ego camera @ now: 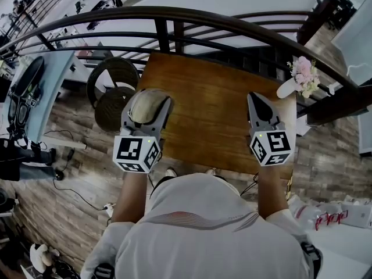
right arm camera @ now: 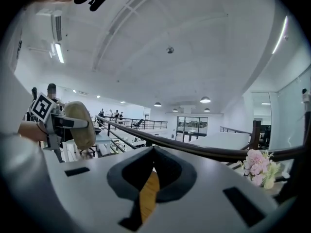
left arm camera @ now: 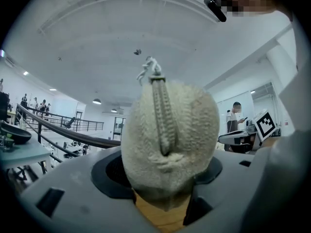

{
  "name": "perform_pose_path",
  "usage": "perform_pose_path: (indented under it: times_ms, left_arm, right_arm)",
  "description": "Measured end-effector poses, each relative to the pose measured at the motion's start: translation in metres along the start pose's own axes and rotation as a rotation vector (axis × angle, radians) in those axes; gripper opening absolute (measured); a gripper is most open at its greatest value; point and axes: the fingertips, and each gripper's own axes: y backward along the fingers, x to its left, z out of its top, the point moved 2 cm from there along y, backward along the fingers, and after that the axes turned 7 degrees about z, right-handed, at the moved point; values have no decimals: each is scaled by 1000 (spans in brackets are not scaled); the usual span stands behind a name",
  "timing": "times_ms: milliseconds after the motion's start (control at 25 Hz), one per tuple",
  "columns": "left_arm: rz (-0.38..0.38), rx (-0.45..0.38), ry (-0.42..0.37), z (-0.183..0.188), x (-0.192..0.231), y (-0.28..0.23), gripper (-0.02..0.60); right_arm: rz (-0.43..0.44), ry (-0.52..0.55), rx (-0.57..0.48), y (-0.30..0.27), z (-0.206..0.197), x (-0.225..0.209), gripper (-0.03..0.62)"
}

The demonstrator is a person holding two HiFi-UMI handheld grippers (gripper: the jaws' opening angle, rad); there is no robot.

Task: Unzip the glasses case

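The left gripper (ego camera: pixel 145 100) is clamped wide on the fluffy glasses case (left arm camera: pixel 184 130), held at the wooden table's (ego camera: pixel 209 115) left edge, apparently lifted off it. The zipper (left arm camera: pixel 163 115) faces the camera, its pull (left arm camera: pixel 149 68) at the far end. Bare wood lies between the grippers. The right gripper (ego camera: pixel 256 97), jaws together and empty, sits near the right edge. Flowers (ego camera: pixel 303 75) stand at the far right corner, against the railing (ego camera: pixel 192 19).

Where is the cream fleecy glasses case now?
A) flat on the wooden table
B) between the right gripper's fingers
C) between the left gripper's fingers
C: the cream fleecy glasses case sits clamped in the left gripper; the right gripper is shut and empty.
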Motion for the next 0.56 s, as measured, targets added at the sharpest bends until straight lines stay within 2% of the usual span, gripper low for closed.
perform_pose_path:
  times_ms: [200,560]
  left_arm:
    - [-19,-2,3,-1,-5,1,288]
    - [-33,8,0,-3,-11,5,288]
  right_arm:
    - [28,19,18,-1,-4,7,51]
    - [27,24,23,4,-3,2,51]
